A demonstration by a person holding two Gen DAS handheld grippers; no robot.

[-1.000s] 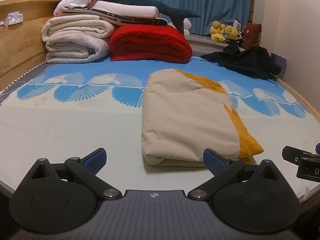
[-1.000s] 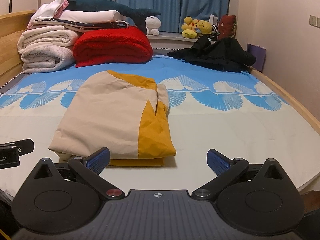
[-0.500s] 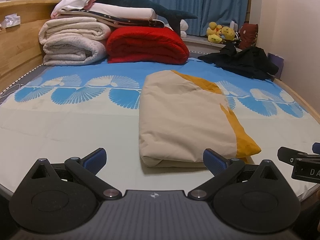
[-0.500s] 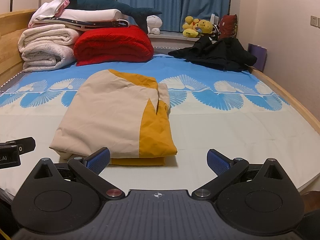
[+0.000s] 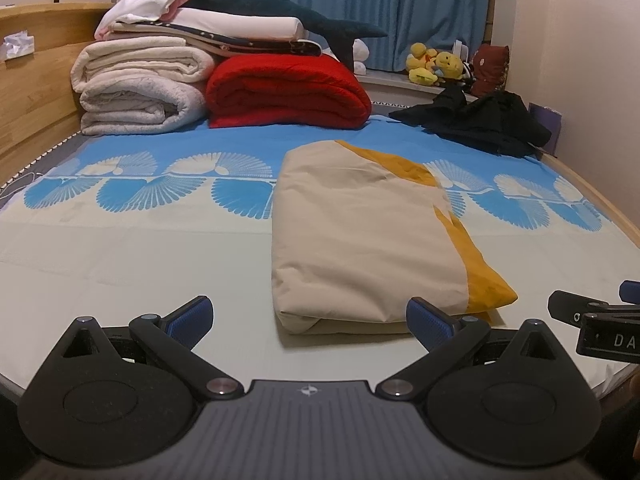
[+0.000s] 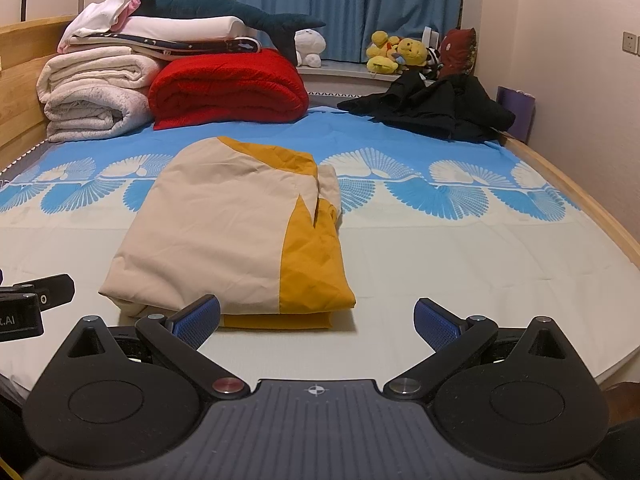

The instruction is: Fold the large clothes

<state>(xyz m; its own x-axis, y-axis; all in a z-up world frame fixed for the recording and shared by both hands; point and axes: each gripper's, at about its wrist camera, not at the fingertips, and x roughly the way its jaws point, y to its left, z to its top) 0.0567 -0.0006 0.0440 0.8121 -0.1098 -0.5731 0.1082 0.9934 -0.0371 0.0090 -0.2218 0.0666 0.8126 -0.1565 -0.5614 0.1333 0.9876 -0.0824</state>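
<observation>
Left gripper (image 5: 308,316) and right gripper (image 6: 316,318) are both spread wide, nothing held, hovering at the bed's near edge. The folded beige-and-mustard garment (image 5: 368,240) is laid flat on the blue-patterned bedsheet (image 5: 132,240), just ahead.

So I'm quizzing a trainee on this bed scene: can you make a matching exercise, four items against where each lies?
Items:
1. folded beige and mustard garment
2. rolled red blanket
3. crumpled black clothing
4. dark blue plush shark

Places:
A. far right of the bed
B. on top of the stack
C. mid-bed, nearest the fingers
D. beside the white blankets

Pairs: 1-C, 2-D, 3-A, 4-B
</observation>
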